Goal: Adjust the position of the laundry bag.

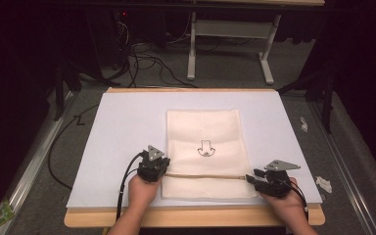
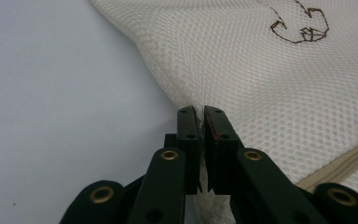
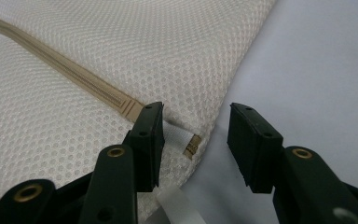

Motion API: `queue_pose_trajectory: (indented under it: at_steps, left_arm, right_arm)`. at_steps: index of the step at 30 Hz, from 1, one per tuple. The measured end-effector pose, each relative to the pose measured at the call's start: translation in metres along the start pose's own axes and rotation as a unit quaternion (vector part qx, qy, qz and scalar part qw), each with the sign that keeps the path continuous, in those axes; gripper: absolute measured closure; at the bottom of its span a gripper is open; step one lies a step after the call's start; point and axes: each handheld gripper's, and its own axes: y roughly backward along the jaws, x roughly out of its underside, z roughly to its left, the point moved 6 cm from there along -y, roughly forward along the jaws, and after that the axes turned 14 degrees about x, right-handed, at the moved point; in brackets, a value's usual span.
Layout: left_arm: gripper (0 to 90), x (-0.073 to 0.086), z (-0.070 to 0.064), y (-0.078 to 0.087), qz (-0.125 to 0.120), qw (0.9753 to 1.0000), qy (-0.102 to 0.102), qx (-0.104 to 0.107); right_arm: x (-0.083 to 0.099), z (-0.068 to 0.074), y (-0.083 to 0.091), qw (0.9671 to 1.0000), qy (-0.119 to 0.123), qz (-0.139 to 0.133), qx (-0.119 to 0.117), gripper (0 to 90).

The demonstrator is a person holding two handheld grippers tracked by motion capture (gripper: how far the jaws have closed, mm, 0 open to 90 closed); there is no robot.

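This looks like a lab or recording room set up for test work, not a home. A wooden table [image 1: 191, 218] carries a plain white sheet [image 1: 122, 127] as a work surface, standing on grey carpet [image 1: 225, 73]. At twelve o'clock, behind the table, loose black cables [image 1: 147, 61] run across the floor beside the white metal legs of another bench [image 1: 192, 49]. Dark curtains or walls close the room in at nine and three o'clock. A metal rail [image 1: 34, 156] runs along the floor at eight o'clock.
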Motion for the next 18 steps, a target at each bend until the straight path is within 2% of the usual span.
queue_pose_trajectory:
  at_steps: [2,3,4,5,6,7,8,12,14,16,18]
  left_arm:
    - [77.8,0.001,-0.001,0.002,0.002,1.0,-0.003,0.0]
    - [70.2,0.001,-0.002,0.006,-0.006,0.9997,-0.012,-0.02]
    - [61.0,0.001,-0.002,0.006,-0.006,0.9997,-0.012,-0.02]
    - [54.7,-0.003,-0.001,0.013,-0.036,0.9986,-0.016,-0.036]
    - [52.0,-0.003,-0.001,0.013,-0.036,0.9986,-0.016,-0.036]
    - [49.1,-0.007,-0.002,0.016,-0.058,0.9977,-0.01,-0.035]
    - [46.9,-0.007,-0.002,0.017,-0.061,0.9976,-0.008,-0.031]
    - [45.7,-0.007,-0.006,0.015,-0.06,0.998,-0.011,-0.015]
    - [45.9,-0.007,-0.009,0.012,-0.056,0.9982,-0.021,-0.007]
    - [46.4,-0.007,-0.013,0.01,-0.055,0.9983,-0.019,0.009]
    - [46.5,-0.008,-0.015,0.01,-0.057,0.9981,-0.019,0.013]
  right_arm:
    - [0.0,0.0,0.0,1.0,0.001,-0.002,0.0,55.9]
    - [0.0,-0.001,0.0,1.0,-0.002,-0.002,0.0,54.1]
    - [0.0,-0.001,0.0,1.0,-0.002,-0.002,0.0,54.1]
    - [0.0,-0.001,0.001,1.0,-0.007,0.0,-0.001,51.6]
    - [0.0,-0.001,0.001,0.9999,-0.014,0.0,-0.003,50.7]
    - [0.0,-0.002,0.002,0.9999,-0.015,-0.001,-0.005,49.3]
    - [0.0,-0.001,0.002,0.9998,-0.017,-0.002,-0.007,48.2]
    - [0.001,0.0,0.002,0.9998,-0.019,-0.001,-0.012,50.6]
    - [0.002,0.001,0.002,0.9998,-0.018,-0.001,-0.009,51.1]
    - [0.002,0.001,0.001,0.9999,-0.016,-0.003,-0.004,53.0]
    - [0.003,0.002,0.002,0.9999,-0.013,-0.003,-0.001,54.7]
